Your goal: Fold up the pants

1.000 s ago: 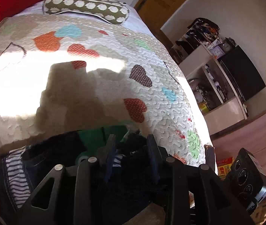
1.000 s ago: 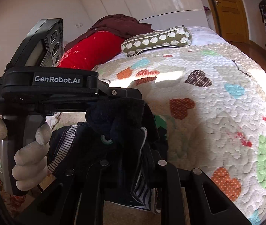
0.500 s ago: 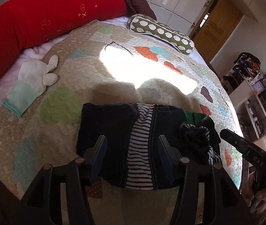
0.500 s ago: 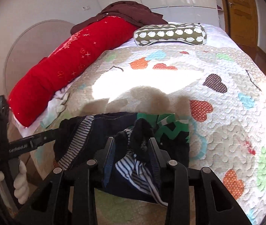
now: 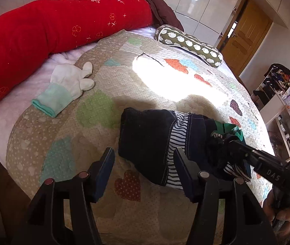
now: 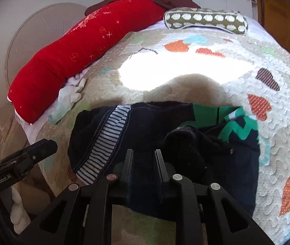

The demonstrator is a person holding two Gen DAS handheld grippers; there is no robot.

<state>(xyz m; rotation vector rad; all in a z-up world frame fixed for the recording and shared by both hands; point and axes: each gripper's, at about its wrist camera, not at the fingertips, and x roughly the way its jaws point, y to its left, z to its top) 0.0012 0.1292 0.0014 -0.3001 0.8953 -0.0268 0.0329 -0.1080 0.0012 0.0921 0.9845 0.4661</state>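
Quilted heart-patterned bedspread (image 5: 108,110) carries the dark folded pants (image 5: 147,138) with striped lining. My left gripper (image 5: 143,170) is wide open, empty; my right gripper (image 6: 143,164) pinches the pants' near edge.

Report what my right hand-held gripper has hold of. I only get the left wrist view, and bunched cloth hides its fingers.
Observer: The right wrist view shows the right hand-held gripper with its fingers nearly together, pinching dark cloth of the pants.
Operator: Describe the end beyond that bunch.
Observer: Green zigzag cloth lies flat on the quilt there.
Operator: Check my left side's clearance.
Observer: The left hand-held gripper sits off the pants' striped side, and quilt shows between them.
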